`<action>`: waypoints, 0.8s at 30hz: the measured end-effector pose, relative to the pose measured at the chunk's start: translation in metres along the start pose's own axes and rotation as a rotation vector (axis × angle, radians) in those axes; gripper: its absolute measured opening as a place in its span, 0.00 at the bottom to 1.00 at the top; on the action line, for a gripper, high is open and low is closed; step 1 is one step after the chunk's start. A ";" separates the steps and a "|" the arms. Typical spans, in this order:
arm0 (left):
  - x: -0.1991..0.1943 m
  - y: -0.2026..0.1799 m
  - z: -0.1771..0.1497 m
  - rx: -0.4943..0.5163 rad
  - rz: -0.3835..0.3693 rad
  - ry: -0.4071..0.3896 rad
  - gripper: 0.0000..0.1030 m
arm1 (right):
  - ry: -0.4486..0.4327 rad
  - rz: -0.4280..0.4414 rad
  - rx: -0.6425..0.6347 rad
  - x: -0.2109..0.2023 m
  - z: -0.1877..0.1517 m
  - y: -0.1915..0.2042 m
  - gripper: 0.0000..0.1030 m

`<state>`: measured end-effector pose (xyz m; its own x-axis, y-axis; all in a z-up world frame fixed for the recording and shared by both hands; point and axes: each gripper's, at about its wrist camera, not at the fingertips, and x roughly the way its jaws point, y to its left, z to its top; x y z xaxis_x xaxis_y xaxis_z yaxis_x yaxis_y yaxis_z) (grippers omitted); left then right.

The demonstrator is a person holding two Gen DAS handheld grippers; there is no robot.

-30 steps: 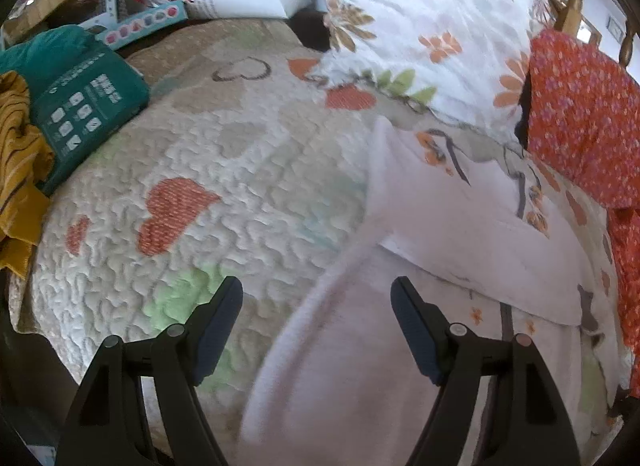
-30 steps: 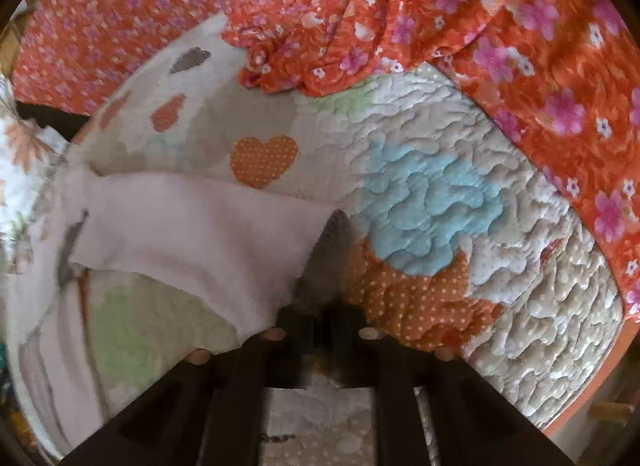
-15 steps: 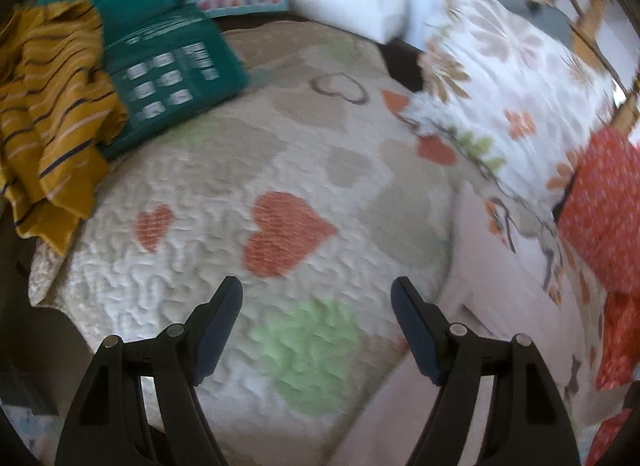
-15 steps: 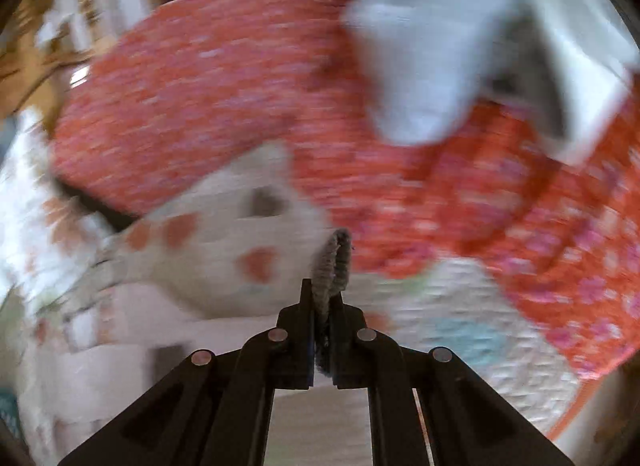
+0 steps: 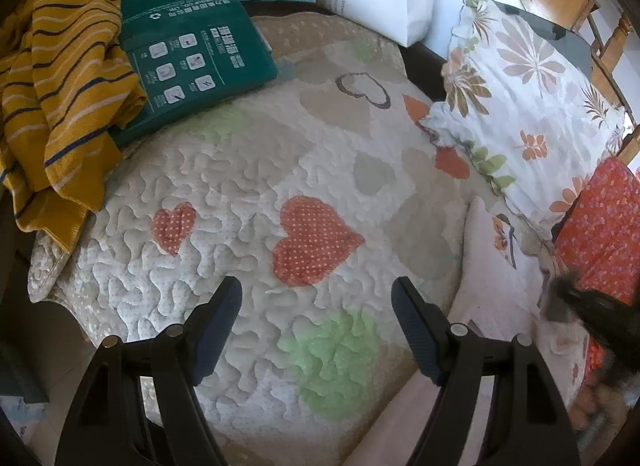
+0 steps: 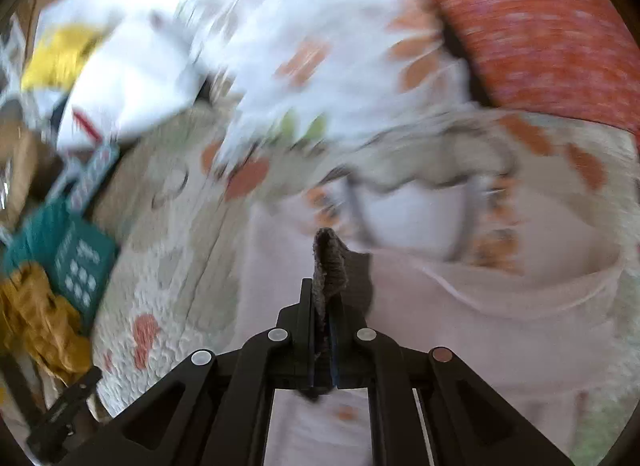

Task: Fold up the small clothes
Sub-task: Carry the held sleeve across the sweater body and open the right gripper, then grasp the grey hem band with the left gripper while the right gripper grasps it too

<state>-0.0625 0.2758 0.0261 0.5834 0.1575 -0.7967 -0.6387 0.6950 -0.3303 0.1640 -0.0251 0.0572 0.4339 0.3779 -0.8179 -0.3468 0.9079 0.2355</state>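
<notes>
Quilted bedspread [image 5: 248, 185] with heart patches fills the field below and ahead of both grippers. On it lies the pale pink garment [image 5: 496, 286]: in the left wrist view it sits to the right of and slightly ahead of the left gripper [image 5: 316, 324], its long axis running from beside that gripper's right finger away toward the floral pillow [image 5: 520, 97]; one strip of it also passes under the right finger at the lower edge of the view. Left gripper: jaws spread wide, nothing between them, only bare quilt and a green patch beneath. Right gripper [image 6: 325, 318]: jaws pinched together on a grey ribbed cuff [image 6: 330, 262], which stands up out of the fingertips; pink cloth spreads directly ahead of and beneath it. The right wrist view is motion-blurred, so the cloth's outline there is uncertain. Judgement: the right gripper is plainly the nearer one, already on the garment, and carries the fold; the left would have to shift rightward to pin or take the near edge. Off to the far left of the left gripper: yellow striped cloth [image 5: 60, 97] and a green package [image 5: 188, 53], well apart from the work.
</notes>
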 end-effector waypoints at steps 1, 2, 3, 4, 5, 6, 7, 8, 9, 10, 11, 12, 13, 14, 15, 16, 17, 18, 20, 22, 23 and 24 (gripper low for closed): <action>0.000 -0.001 0.000 0.003 -0.004 0.002 0.74 | 0.019 -0.004 -0.009 0.014 0.000 0.009 0.06; 0.000 -0.002 0.001 0.008 -0.008 0.005 0.74 | 0.042 0.002 -0.015 0.031 -0.002 0.017 0.06; 0.000 -0.003 0.001 0.014 -0.010 0.007 0.74 | 0.054 0.002 -0.020 0.040 -0.003 0.022 0.06; 0.001 -0.004 0.001 0.021 -0.009 0.010 0.74 | 0.065 -0.002 -0.025 0.050 -0.003 0.023 0.06; 0.001 -0.004 0.001 0.025 -0.008 0.013 0.74 | 0.080 -0.005 -0.031 0.059 -0.005 0.027 0.06; 0.002 -0.004 0.001 0.026 -0.009 0.018 0.74 | 0.096 -0.011 -0.036 0.068 -0.007 0.031 0.06; 0.003 -0.003 0.001 0.023 -0.014 0.023 0.74 | 0.104 -0.020 -0.040 0.074 -0.006 0.034 0.06; 0.003 -0.003 0.001 0.020 -0.015 0.026 0.74 | 0.114 -0.028 -0.047 0.081 -0.007 0.037 0.06; 0.004 -0.002 0.002 0.019 -0.016 0.030 0.74 | 0.126 -0.030 -0.052 0.087 -0.007 0.039 0.08; 0.005 -0.002 0.002 0.018 -0.013 0.032 0.74 | 0.140 -0.030 -0.057 0.092 -0.006 0.042 0.09; 0.006 -0.002 0.002 0.018 -0.010 0.032 0.74 | 0.152 -0.031 -0.063 0.098 -0.006 0.045 0.10; 0.007 -0.003 0.002 0.019 -0.006 0.033 0.74 | 0.159 -0.018 -0.069 0.102 -0.005 0.049 0.11; 0.008 -0.003 0.001 0.021 -0.003 0.035 0.74 | 0.166 0.004 -0.072 0.104 -0.005 0.053 0.11; 0.009 -0.004 0.001 0.023 -0.001 0.037 0.74 | 0.176 0.060 -0.071 0.102 -0.004 0.056 0.11; 0.010 -0.005 0.001 0.026 -0.001 0.038 0.74 | 0.178 0.117 -0.066 0.099 -0.003 0.061 0.11; 0.010 -0.006 0.000 0.027 -0.001 0.037 0.74 | 0.171 0.161 -0.068 0.093 -0.003 0.064 0.15; 0.010 -0.006 0.000 0.025 0.002 0.037 0.74 | 0.158 0.187 -0.083 0.084 -0.003 0.067 0.19; 0.011 -0.007 0.000 0.027 0.001 0.036 0.74 | 0.143 0.183 -0.110 0.075 -0.004 0.069 0.32; 0.012 -0.008 -0.001 0.035 -0.007 0.039 0.74 | 0.108 0.143 -0.152 0.056 -0.010 0.063 0.47; 0.013 -0.010 -0.003 0.049 -0.012 0.042 0.74 | 0.097 0.100 -0.152 0.045 -0.016 0.046 0.48; 0.014 -0.012 -0.005 0.059 -0.014 0.043 0.74 | 0.095 0.061 -0.138 0.037 -0.022 0.029 0.48; 0.014 -0.013 -0.006 0.070 -0.015 0.044 0.74 | 0.093 0.041 -0.125 0.029 -0.025 0.015 0.48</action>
<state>-0.0487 0.2643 0.0159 0.5691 0.1166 -0.8140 -0.5927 0.7443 -0.3077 0.1502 -0.0052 0.0237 0.3402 0.3905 -0.8554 -0.4657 0.8603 0.2075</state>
